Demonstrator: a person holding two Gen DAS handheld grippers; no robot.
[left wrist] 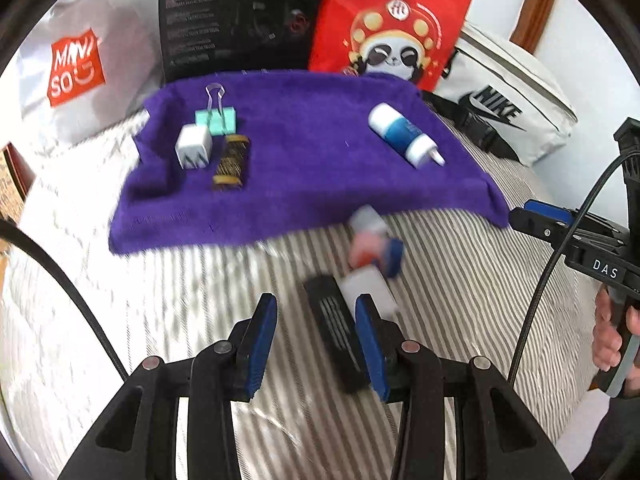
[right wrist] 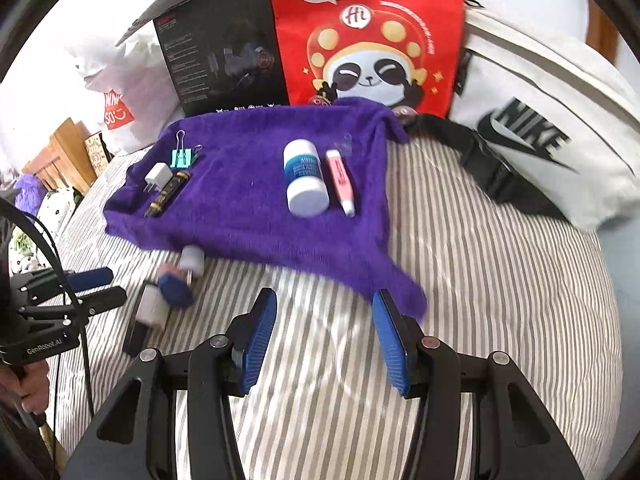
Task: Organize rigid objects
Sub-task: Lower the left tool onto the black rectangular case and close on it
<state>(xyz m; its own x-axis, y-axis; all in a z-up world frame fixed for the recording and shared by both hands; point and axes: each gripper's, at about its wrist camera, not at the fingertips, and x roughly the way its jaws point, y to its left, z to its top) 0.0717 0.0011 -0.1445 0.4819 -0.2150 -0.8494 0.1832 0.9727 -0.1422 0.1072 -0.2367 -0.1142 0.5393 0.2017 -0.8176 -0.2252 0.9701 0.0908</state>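
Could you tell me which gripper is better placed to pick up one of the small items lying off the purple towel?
Left. The left gripper is open right over the items on the striped sheet, beside the black bar. The right gripper is open over bare sheet.

Bare striped bedding (right wrist: 500, 280) lies open at three o'clock of the purple cloth (right wrist: 248, 208); bags and a black box (right wrist: 216, 52) wall off twelve o'clock, while loose items (right wrist: 176, 288) clutter seven o'clock.

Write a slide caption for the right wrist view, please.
Open right gripper over striped bedding; purple towel holds bottle, pink marker, charger, binder clip.
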